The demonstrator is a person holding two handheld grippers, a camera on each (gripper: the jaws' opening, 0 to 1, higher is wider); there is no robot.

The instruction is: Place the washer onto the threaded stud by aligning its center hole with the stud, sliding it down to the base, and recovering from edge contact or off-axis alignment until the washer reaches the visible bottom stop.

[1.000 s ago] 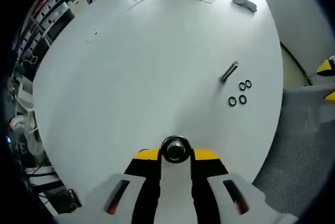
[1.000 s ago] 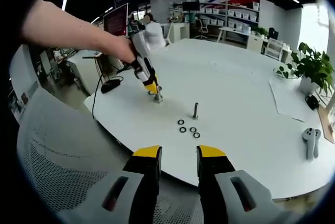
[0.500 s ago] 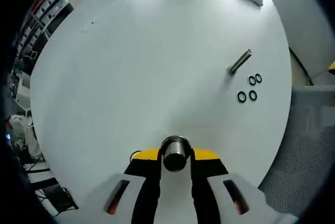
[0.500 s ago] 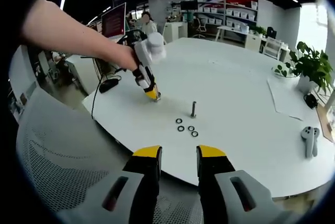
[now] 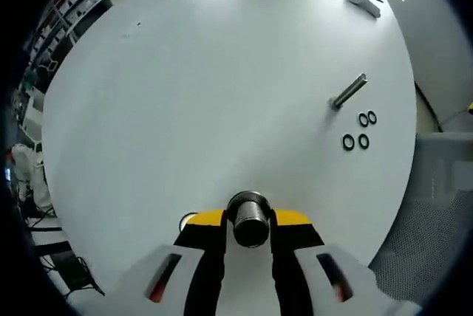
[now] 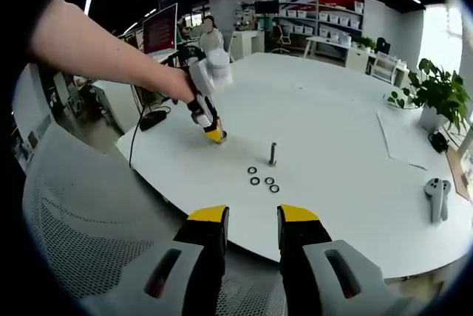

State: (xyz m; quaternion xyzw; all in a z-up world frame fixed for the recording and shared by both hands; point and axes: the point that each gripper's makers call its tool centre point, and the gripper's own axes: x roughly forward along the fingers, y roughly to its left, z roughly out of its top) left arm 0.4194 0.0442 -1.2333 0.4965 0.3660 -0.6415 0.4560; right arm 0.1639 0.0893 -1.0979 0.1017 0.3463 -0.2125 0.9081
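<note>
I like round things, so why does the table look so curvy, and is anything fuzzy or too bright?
Left gripper view: the fisheye lens bulges the white table; the washers stay sharp. Right gripper view: the window area at the right is washed out, and the chair mesh nearby looks soft.

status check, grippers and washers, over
Left gripper shut on dark metal cylinder. Right gripper open. Four small black ring washers lie beside upright threaded metal stud. Nothing blocking.

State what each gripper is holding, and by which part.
The left gripper is shut on a dark metal cylinder, clamped by its sides, end facing the camera. The right gripper holds nothing, jaws open.
</note>
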